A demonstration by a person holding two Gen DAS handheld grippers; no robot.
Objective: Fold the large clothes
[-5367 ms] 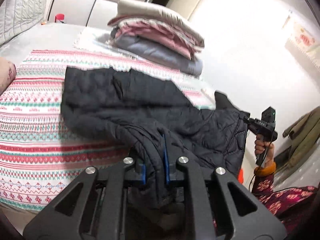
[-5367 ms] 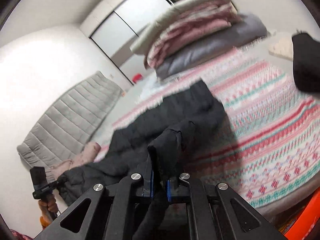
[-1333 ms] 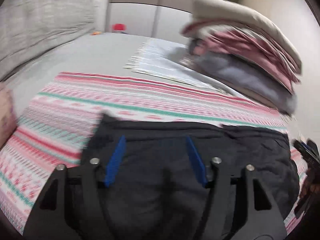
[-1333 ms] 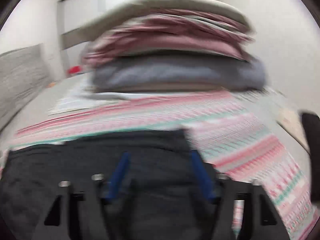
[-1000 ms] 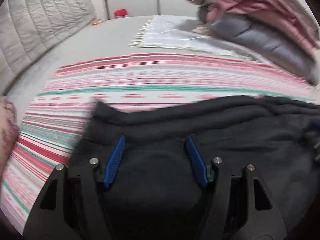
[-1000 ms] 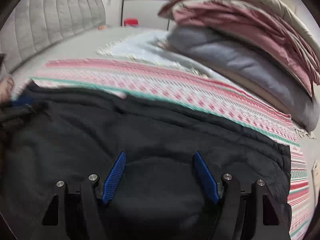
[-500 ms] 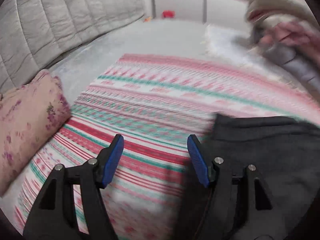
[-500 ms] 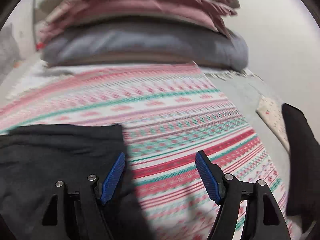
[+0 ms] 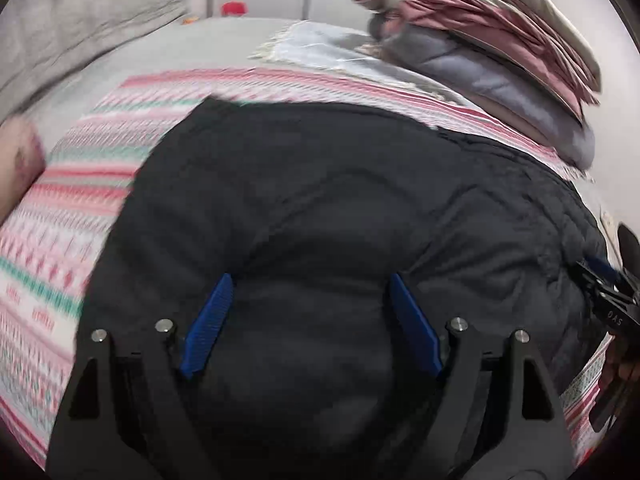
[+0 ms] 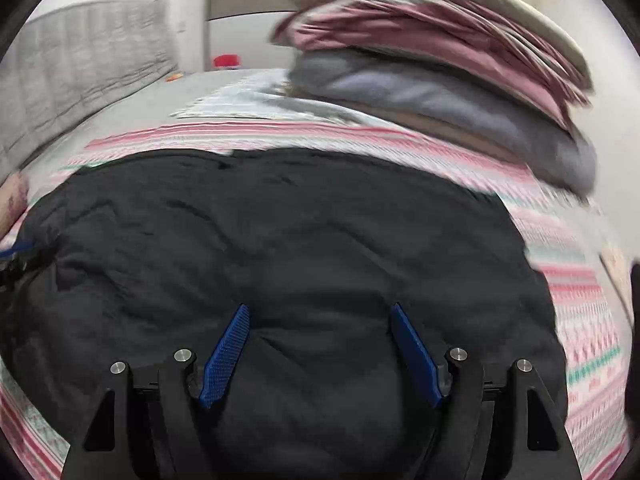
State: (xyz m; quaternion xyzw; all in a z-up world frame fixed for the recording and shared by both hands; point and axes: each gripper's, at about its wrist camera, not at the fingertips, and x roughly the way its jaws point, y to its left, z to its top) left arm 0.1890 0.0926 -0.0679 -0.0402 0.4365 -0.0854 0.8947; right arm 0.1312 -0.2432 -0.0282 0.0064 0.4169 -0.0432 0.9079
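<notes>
A black quilted jacket (image 9: 320, 200) lies folded on the striped bed cover (image 9: 60, 208). It also fills the right wrist view (image 10: 280, 248). My left gripper (image 9: 310, 284) is open and empty, low over the jacket's near part. My right gripper (image 10: 320, 314) is open and empty over the jacket too. The right gripper shows at the right edge of the left wrist view (image 9: 604, 292), by the jacket's right end. The left gripper's blue tip shows at the left edge of the right wrist view (image 10: 16, 250).
A tall stack of folded quilts (image 9: 500, 40) stands at the back right of the bed, also in the right wrist view (image 10: 440, 60). A grey padded headboard (image 9: 72, 20) runs along the left. A pink pillow (image 9: 16, 160) lies at the left edge.
Both grippers held the jacket shut 5.4 s ago and have since let go. In the last half second both swung back from the striped cover to over the jacket.
</notes>
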